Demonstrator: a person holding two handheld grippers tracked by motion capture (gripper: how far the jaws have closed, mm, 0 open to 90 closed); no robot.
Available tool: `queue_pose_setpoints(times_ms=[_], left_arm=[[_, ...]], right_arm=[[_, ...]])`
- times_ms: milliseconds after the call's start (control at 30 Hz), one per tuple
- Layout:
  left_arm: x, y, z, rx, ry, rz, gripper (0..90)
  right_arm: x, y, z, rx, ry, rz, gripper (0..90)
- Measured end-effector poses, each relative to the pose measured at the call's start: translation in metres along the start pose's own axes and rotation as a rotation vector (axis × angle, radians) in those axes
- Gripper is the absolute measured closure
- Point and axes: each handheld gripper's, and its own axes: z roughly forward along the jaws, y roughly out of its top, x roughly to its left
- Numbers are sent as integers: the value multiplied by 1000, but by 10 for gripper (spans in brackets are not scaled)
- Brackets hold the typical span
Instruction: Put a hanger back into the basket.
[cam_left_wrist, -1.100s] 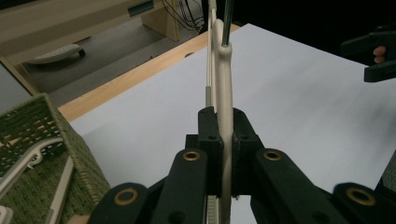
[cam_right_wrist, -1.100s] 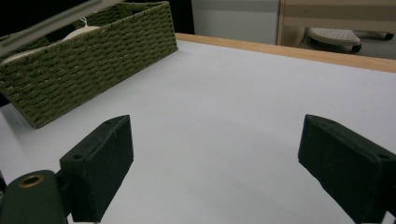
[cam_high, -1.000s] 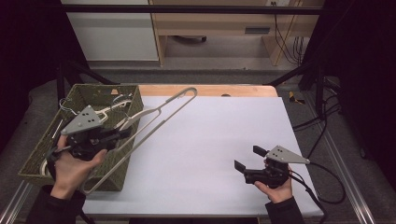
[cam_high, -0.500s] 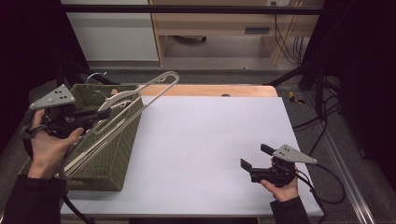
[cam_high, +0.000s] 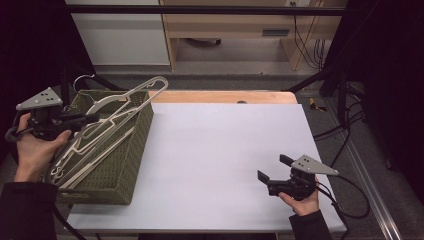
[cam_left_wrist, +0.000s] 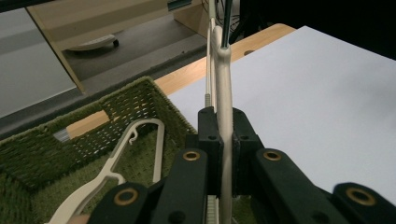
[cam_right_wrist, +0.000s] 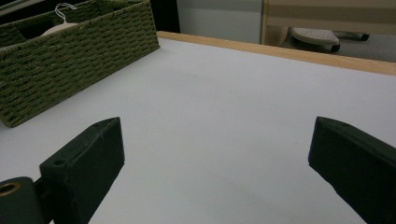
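Note:
A cream plastic hanger (cam_high: 125, 97) hangs slanted over the green woven basket (cam_high: 125, 165) at the table's left end. My left gripper (cam_high: 90, 119) is shut on the hanger's thin bar, just outside the basket's left rim. In the left gripper view the bar (cam_left_wrist: 224, 84) runs upright between the closed jaws of that gripper (cam_left_wrist: 223, 126), with another cream hanger (cam_left_wrist: 116, 168) lying inside the basket (cam_left_wrist: 93, 100). My right gripper (cam_high: 275, 168) stands open near the table's front right, nothing between its jaws. In the right gripper view the jaws of that gripper (cam_right_wrist: 219, 163) are wide apart over the bare sheet.
A white sheet (cam_high: 225, 150) covers the table, with a wooden strip (cam_high: 225, 96) along the far edge. Several hangers lie in the basket. The basket (cam_right_wrist: 70, 60) shows far left in the right gripper view, a wire hook (cam_right_wrist: 60, 11) above its rim. A cabinet and cables stand beyond the table.
My left hand has carried the hanger leftward, from over the sheet to over the basket, ending past its left rim. The right gripper has stayed in place, open.

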Motion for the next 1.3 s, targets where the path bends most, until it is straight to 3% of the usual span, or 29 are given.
queue_pose_setpoints(times_ms=[467, 667, 767, 967, 1133, 1300], left_arm=[[45, -24, 5, 41, 35, -41, 855], [60, -38, 7, 40, 54, -98, 856], [65, -40, 7, 29, 57, -108, 856], [71, -44, 10, 86, 103, -90, 856], [75, -55, 15, 107, 94, -110, 856], [67, -63, 29, 144, 61, -106, 855]], right_arm=[[-4, -2, 1, 10, -7, 10, 37], [-5, -1, -2, 0, -6, 9, 33], [-5, -1, -2, 3, -5, 5, 31], [-5, -1, -1, 5, -5, 4, 29], [-5, -2, -1, 8, -4, 5, 29], [-5, -1, -1, 7, -4, 6, 29]])
